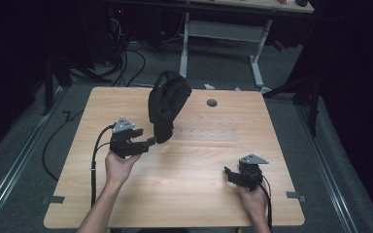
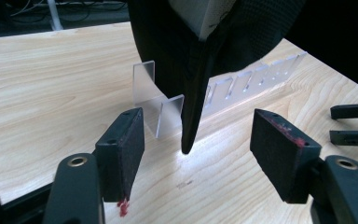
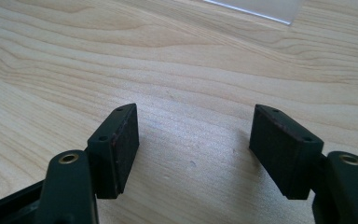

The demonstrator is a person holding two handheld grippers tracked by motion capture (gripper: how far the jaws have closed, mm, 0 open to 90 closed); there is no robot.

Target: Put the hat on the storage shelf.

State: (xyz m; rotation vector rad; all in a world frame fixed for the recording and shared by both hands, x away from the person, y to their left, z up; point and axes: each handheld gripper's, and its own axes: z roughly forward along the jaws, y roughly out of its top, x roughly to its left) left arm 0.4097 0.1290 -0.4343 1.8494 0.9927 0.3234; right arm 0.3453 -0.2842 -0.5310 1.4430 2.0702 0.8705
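Black cap (image 1: pixel 167 104) stands propped on the clear slotted rack (image 2: pixel 242 86), brim tip down. Left gripper (image 2: pixel 196 154) gapes wide, empty, brim between its jaws; close squarely on the brim. Right gripper (image 3: pixel 193 154), well right of the cap, is wide and empty.

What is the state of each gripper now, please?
Left gripper: open, holds nothing; the black cap's brim hangs between its jaws.
Right gripper: open, empty, above the wooden table.
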